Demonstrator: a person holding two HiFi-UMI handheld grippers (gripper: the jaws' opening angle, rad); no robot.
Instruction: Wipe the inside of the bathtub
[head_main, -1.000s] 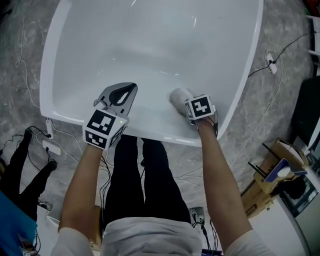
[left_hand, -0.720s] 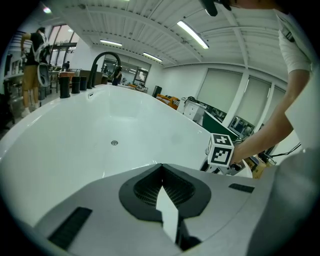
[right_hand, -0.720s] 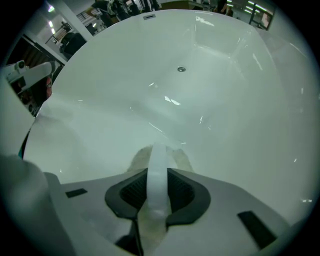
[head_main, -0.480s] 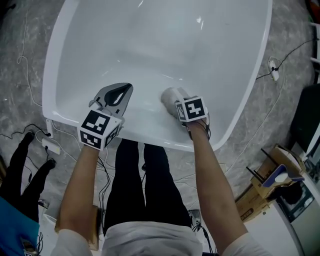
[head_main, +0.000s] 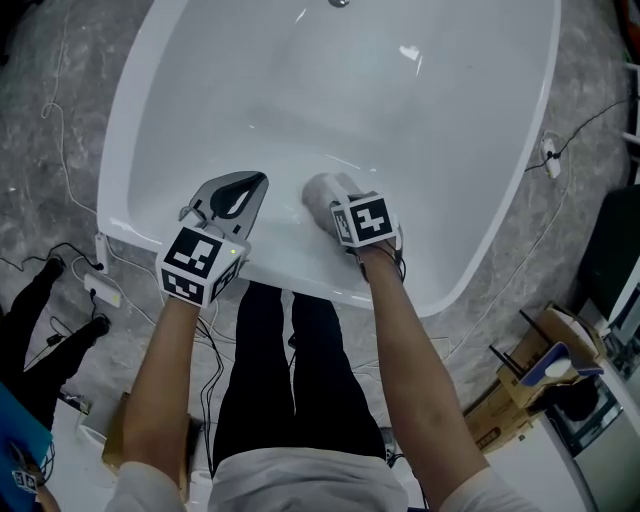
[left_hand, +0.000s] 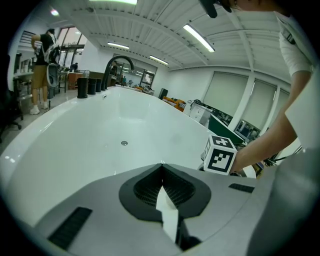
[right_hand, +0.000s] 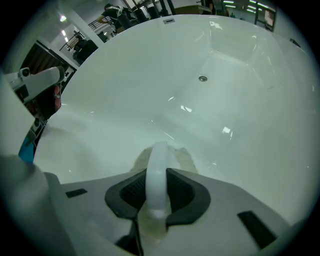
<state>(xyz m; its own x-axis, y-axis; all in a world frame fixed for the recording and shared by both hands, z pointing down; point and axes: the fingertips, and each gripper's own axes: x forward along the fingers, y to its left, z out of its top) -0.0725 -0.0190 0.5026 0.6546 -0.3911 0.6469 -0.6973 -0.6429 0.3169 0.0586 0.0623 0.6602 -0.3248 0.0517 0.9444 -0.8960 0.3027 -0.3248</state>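
Right gripper (right_hand: 158, 172): we log its jaws clamped on a white wiping pad (right_hand: 160, 150).
Pad: against the bathtub (head_main: 420, 130) near inner wall.
Left gripper (left_hand: 162, 169): jaws together, empty.

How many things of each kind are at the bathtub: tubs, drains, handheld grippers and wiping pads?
White oval bathtub: 1
Small round metal drain: 1
Grey two-jaw grippers: 2, the left gripper and the right gripper
Pale soft wiping pad, clamped in the right gripper: 1
Total: 5
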